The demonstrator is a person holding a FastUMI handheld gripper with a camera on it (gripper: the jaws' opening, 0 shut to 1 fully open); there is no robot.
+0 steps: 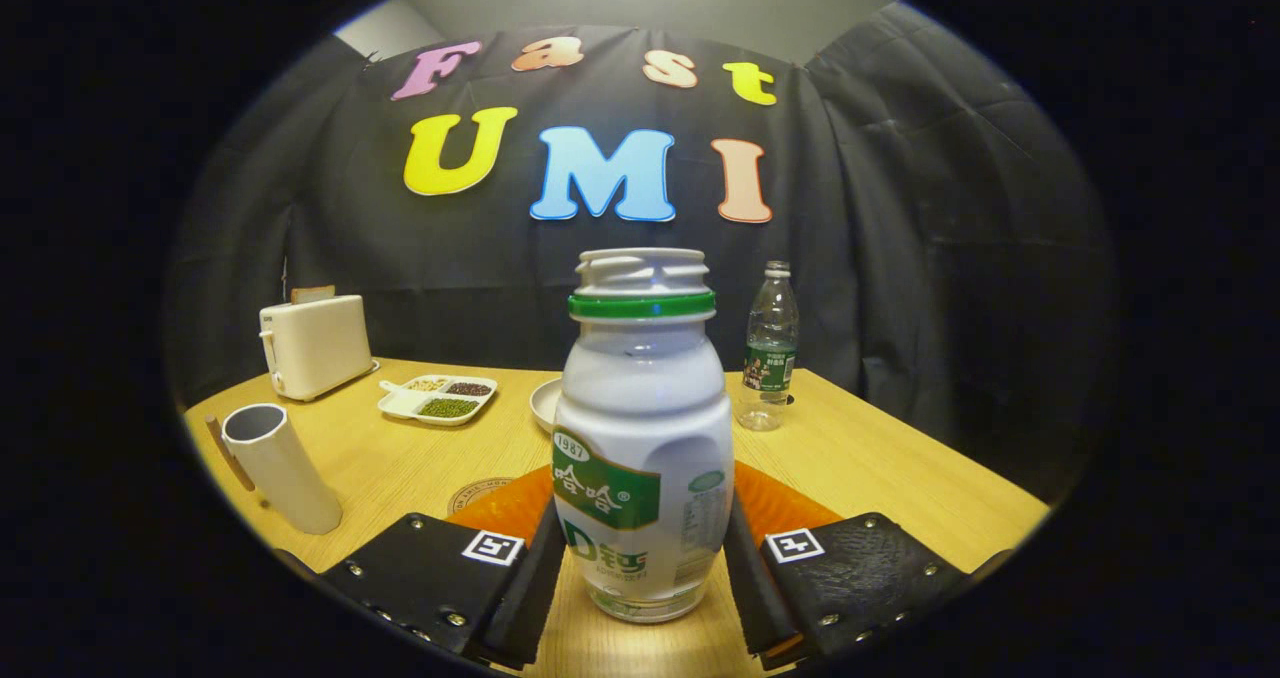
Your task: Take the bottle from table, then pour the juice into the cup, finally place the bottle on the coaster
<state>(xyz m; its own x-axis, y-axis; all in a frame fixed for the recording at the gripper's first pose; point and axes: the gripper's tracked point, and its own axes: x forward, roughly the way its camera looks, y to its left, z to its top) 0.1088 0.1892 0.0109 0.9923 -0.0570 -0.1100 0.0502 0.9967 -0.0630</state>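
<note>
A white juice bottle (645, 458) with a green label and a green neck ring stands upright between my fingers, its mouth uncapped. My gripper (643, 543) is shut on the bottle, one finger pressed against each side of its lower body. I cannot tell whether its base rests on the wooden table (880, 458) or hangs just above it. An orange coaster (790, 508) lies right behind the bottle, partly hidden by it and by the fingers. A white cup (280, 468) with a handle stands to the left, beyond the left finger.
A small round brown mat (478, 493) lies left of the orange coaster. Further back stand a white toaster (315, 343), a divided dish of beans (440, 398), a white plate (545, 403) and a clear water bottle (770, 348). The table's edge runs close on the right.
</note>
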